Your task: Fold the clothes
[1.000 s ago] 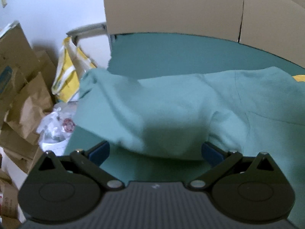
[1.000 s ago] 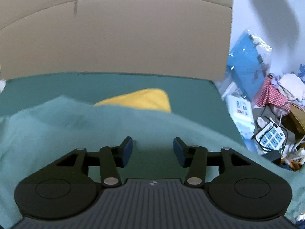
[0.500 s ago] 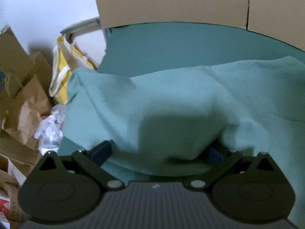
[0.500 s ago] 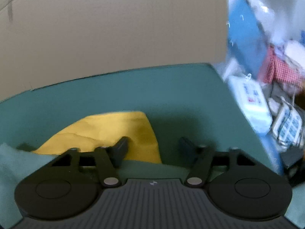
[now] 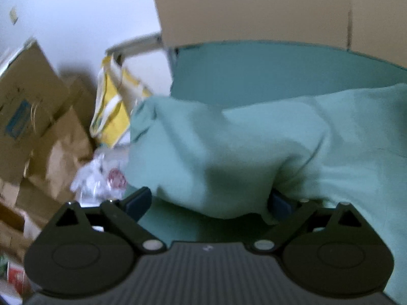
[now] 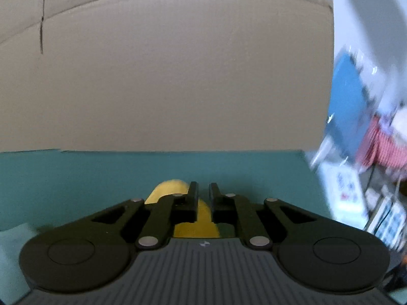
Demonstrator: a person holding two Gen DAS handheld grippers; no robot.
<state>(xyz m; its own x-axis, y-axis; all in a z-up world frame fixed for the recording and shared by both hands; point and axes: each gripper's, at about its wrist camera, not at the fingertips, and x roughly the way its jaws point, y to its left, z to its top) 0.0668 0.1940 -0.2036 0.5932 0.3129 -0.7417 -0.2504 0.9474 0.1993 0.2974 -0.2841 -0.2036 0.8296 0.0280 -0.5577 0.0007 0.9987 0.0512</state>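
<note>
Narrowing from a wide stance a second ago, the right gripper now has its jaws drawn almost together on a fold of the yellow cloth, which shows in the thin gap between them and bulges out on their left; a second ago that cloth lay flat on the teal table beyond the open fingers. That reads as a fresh pinch, so the yellow piece looks ready to be lifted or drawn over. Taking the table as the landmark, the yellow cloth sits toward its right end near the cardboard wall. The left gripper stands wide open as before, the pale green garment draped loose between its fingers at the table's left edge, unpinched.
</note>
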